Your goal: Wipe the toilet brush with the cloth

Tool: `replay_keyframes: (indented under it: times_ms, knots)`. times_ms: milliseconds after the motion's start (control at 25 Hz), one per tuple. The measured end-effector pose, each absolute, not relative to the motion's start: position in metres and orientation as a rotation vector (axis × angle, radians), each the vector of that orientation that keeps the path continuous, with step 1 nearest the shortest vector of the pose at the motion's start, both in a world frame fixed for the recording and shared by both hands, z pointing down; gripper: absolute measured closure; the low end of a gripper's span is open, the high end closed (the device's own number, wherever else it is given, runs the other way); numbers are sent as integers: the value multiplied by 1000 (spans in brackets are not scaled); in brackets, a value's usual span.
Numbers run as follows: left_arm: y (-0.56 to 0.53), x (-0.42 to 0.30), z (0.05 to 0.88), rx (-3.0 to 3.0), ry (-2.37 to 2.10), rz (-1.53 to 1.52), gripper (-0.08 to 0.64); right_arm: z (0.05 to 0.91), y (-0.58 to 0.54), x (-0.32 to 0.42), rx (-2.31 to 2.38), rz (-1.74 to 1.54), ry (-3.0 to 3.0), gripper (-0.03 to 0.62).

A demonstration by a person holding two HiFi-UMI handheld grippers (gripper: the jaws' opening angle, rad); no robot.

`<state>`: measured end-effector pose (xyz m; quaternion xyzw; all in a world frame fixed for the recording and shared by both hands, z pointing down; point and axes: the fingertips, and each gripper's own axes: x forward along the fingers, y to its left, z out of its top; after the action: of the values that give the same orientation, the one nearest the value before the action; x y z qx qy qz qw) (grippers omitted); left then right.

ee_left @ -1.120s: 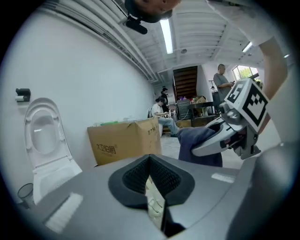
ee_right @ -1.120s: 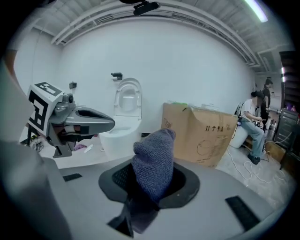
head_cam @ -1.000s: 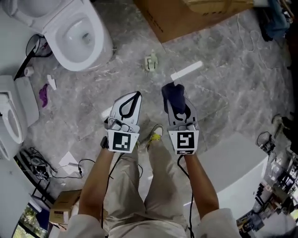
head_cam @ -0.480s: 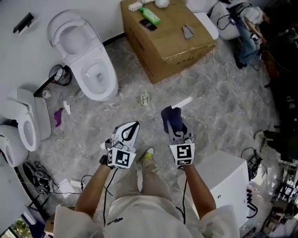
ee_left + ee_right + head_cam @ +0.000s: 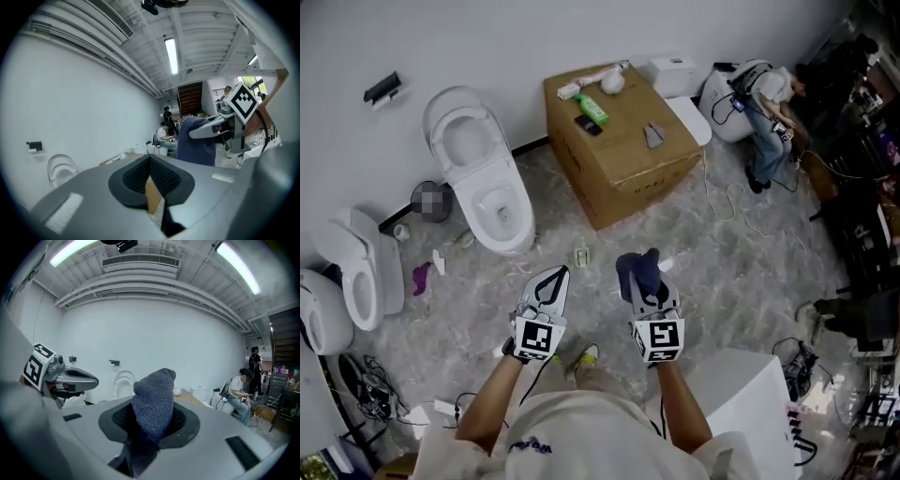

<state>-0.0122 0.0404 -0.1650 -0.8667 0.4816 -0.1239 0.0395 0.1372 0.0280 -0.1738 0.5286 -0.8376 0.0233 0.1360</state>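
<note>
Head view: left gripper (image 5: 556, 272) and right gripper (image 5: 646, 281) side by side over the floor (image 5: 741, 272), toilet brush not made out | left gripper view: jaws together, empty | right gripper view: jaws clamped on cloth (image 5: 153, 404) (tips hidden behind it).

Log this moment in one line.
left gripper: shut, empty | right gripper: shut on cloth | grippers side by side, apart | wiping: not under way

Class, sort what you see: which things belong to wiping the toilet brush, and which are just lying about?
For the job: dark cloth, clamped in the right tool; left tool, shut and empty.
Lying about: cardboard box, green bottle on it, toilet, purple scrap on the floor.
</note>
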Motion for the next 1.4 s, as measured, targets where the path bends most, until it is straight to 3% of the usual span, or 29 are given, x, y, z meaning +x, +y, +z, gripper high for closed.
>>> replay_keyframes:
  times_ms: [520, 1400]
  knots:
    - [21, -17, -245, -2560, 1521, -180, 560, -245, 21, 139, 1601, -32, -2500, 479]
    - [21, -7, -247, -2626, 1575, -110, 558, -250, 23, 126, 1590, 29, -2521, 480]
